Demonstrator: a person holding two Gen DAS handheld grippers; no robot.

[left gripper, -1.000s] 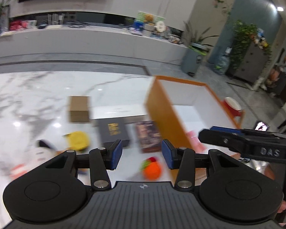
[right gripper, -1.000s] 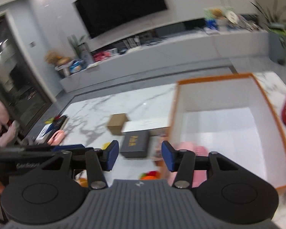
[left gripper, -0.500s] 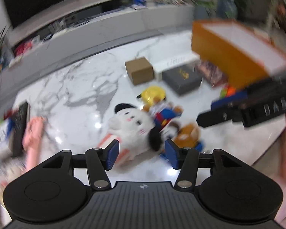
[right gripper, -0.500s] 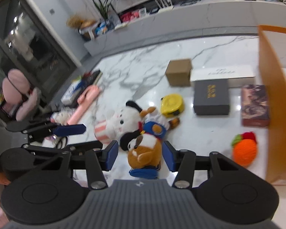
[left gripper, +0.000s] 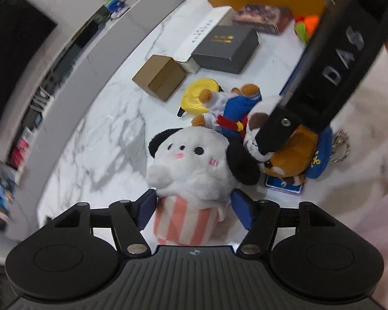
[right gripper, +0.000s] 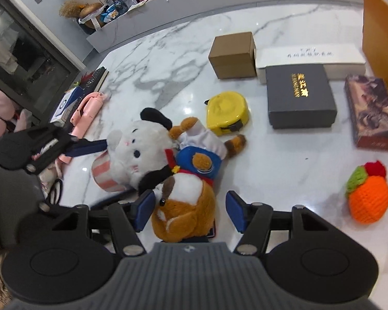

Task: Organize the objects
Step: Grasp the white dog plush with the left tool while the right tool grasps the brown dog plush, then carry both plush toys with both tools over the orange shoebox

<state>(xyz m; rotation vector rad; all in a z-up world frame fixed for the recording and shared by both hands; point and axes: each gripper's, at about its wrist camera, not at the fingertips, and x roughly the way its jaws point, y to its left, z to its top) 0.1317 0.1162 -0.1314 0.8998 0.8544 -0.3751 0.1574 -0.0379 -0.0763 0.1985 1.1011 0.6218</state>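
We find the left gripper [left gripper: 194, 208] spread wide, the white plush dog with black ears and pink-striped base [left gripper: 191, 170] lying between its fingers on the marble table [right gripper: 168, 59]. The right gripper [right gripper: 187, 210], likewise spread, brackets the brown-and-white plush dog [right gripper: 185, 206] lying alongside.

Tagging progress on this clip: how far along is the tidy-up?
Early. Nothing visibly put away: the orange box interior is out of view. In hand: left gripper is open around the white dog plush, right gripper is open around the brown dog plush; neither is lifted. Still on the marble table: cardboard box, black gift box, yellow tape measure, knitted orange.
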